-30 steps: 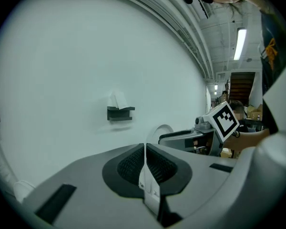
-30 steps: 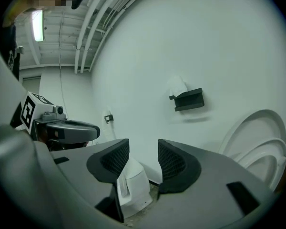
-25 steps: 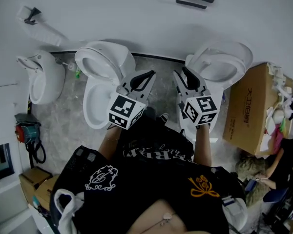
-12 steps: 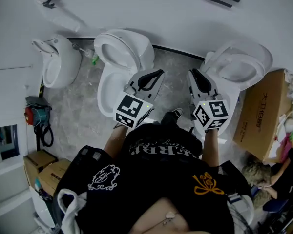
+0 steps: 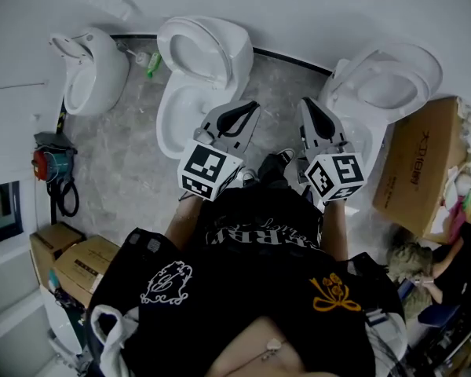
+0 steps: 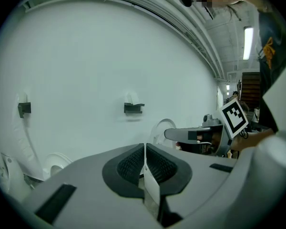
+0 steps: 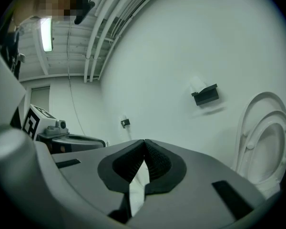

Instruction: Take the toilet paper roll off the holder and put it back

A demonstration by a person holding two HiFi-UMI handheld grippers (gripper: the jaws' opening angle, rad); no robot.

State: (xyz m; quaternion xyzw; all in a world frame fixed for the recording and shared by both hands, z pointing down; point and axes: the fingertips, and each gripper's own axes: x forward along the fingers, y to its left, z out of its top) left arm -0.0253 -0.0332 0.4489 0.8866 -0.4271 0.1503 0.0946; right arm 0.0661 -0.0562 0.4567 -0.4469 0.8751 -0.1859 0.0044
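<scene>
Right gripper view: right tongs [image 7: 144, 141] have just been closing, now together on nothing; left tongs [image 6: 144, 146] also together, empty. The toilet paper roll [image 7: 198, 84] sits on the wall holder [image 7: 206, 95], well apart, so removal is not started.

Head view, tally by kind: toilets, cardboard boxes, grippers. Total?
toilets: 3
cardboard boxes: 3
grippers: 2
Total: 8
</scene>
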